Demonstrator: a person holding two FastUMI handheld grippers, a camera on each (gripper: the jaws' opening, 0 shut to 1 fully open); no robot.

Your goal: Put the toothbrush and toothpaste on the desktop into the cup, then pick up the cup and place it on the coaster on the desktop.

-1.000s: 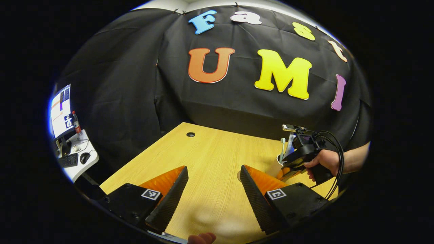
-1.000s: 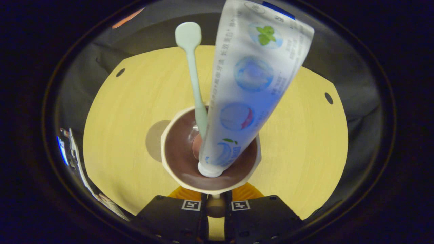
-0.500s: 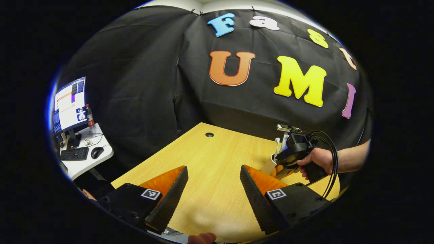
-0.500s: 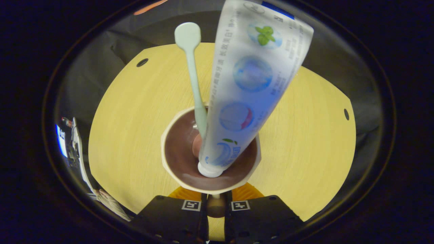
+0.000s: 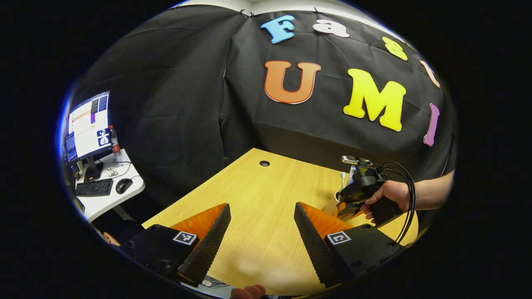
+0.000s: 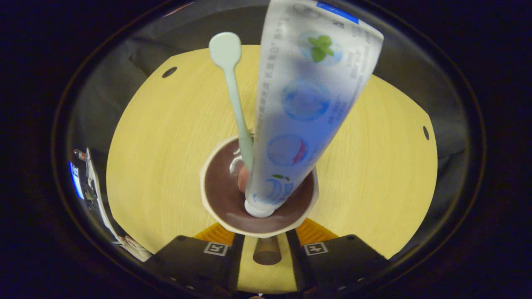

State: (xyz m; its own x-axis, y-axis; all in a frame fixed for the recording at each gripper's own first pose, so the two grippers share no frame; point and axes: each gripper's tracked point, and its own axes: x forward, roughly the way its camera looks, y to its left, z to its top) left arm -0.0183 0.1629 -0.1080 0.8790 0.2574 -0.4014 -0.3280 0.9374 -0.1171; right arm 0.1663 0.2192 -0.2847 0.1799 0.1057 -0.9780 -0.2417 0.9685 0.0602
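Note:
A cream cup (image 6: 208, 207) with a brown inside stands on the wooden desk (image 6: 158, 145). A pale green toothbrush (image 6: 232, 91) and a white toothpaste tube (image 6: 307, 95) lean upright in it. The cup's handle (image 6: 266, 251) sits between the fingers of my right gripper (image 6: 266, 245), which is open, with a gap on both sides of the handle. In the left gripper view a hand (image 5: 390, 193) holds that gripper at the cup (image 5: 332, 202) on the desk's right side. My left gripper (image 5: 262, 224) hangs open over the near part of the desk, with nothing in it.
Two cable holes (image 6: 169, 72) (image 6: 425, 133) mark the desk's far corners. Left of the desk stands a white side table (image 5: 104, 199) with a monitor (image 5: 85, 126), a keyboard (image 5: 93, 187), a mouse (image 5: 123, 185) and a bottle (image 5: 114, 141). Black cloth walls close in behind the desk.
My right gripper's fingers, shut on the cup's handle before, have spread apart and let it go. The coaster, seen left of the cup a second ago, no longer shows. The left gripper has drifted slightly.

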